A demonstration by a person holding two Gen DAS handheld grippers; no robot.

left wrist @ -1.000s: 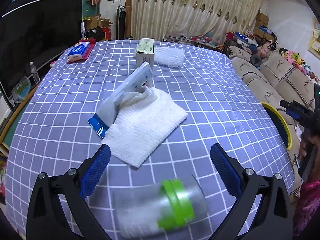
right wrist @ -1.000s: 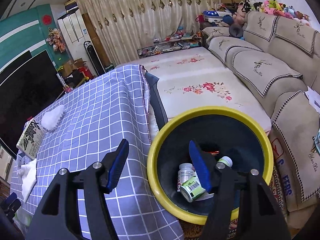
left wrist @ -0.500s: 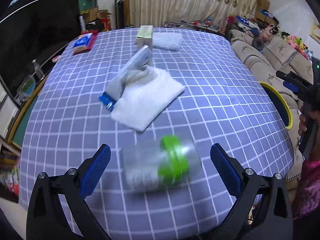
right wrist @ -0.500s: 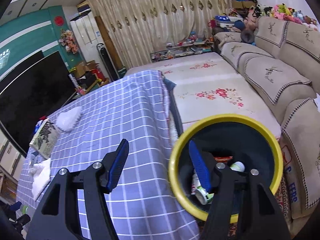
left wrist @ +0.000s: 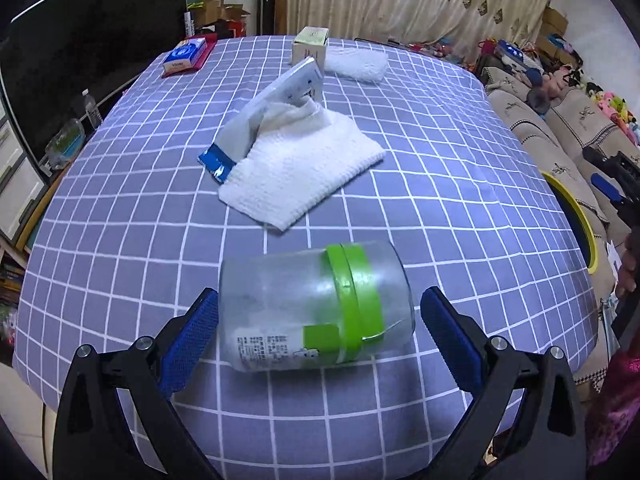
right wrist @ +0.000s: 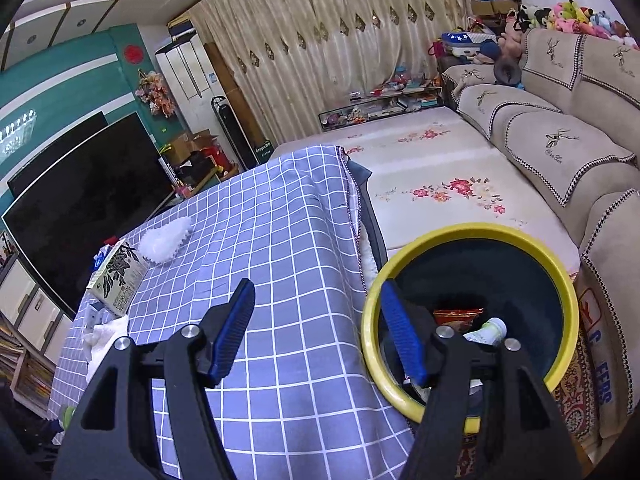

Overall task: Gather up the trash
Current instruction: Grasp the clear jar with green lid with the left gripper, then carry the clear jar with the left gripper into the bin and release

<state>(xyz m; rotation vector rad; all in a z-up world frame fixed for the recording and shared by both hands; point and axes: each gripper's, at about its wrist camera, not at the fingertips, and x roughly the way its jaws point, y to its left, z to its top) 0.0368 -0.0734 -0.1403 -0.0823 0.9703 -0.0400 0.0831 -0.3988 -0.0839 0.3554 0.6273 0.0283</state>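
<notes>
A clear plastic jar (left wrist: 280, 308) with a green band lies on its side on the checked tablecloth (left wrist: 400, 140). My left gripper (left wrist: 319, 295) is open and straddles it, one blue finger at each end with small gaps. A blue-and-white pouch (left wrist: 264, 116) leans on a white cloth (left wrist: 300, 168) further back. My right gripper (right wrist: 317, 286) hovers over the table's edge beside the yellow-rimmed bin (right wrist: 472, 230). Its jaws are opening, with nothing between them. In the bin lie a white bottle (right wrist: 486, 332) and an orange packet (right wrist: 456, 314).
A green box (left wrist: 310, 44), a second white cloth (left wrist: 356, 64) and a blue tissue pack (left wrist: 184, 54) sit at the table's far end. The bin's rim (left wrist: 580, 216) shows past the right table edge. A sofa (right wrist: 560, 140) and a floral mat (right wrist: 440, 176) lie beyond.
In the left view the jar has slid up the picture, from its bottom edge to between the fingers. In the right view the bin has drifted right as the gripper swung toward the table.
</notes>
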